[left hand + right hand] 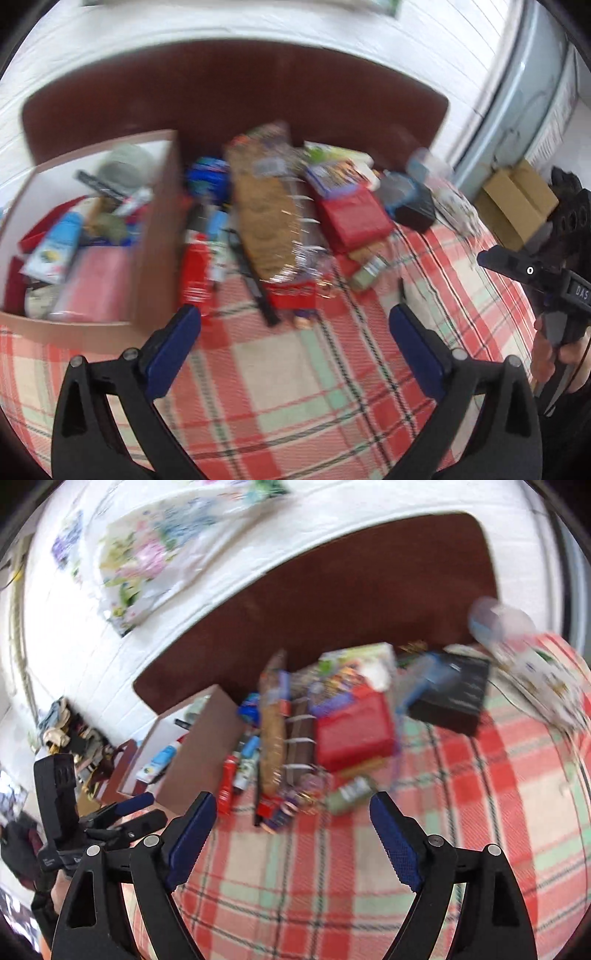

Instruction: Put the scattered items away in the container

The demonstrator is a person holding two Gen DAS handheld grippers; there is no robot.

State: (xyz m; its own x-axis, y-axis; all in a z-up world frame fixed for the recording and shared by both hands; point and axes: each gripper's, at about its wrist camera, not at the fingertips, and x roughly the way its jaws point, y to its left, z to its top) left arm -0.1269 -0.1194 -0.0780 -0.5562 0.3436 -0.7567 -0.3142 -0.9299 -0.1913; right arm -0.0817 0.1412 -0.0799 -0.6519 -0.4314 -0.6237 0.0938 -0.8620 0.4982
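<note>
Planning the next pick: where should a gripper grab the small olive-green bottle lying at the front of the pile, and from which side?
Grip the olive-green bottle across its round body, mid-length, coming from above. It lies on its side on the plaid cloth at the near edge of the pile, with bare cloth in front, so that side looks clear. Set the jaws crosswise to its long axis. The frames are blurred, so its cap end is unclear.

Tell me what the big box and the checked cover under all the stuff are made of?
The box looks like cardboard: matte brown outside, plain white inside, with thin flat walls and sharp folded corners. The checked cover looks like woven cloth, soft and matte, with a fine ribbed weave showing in its red, green and cream squares. Blur leaves both a little uncertain.
</note>
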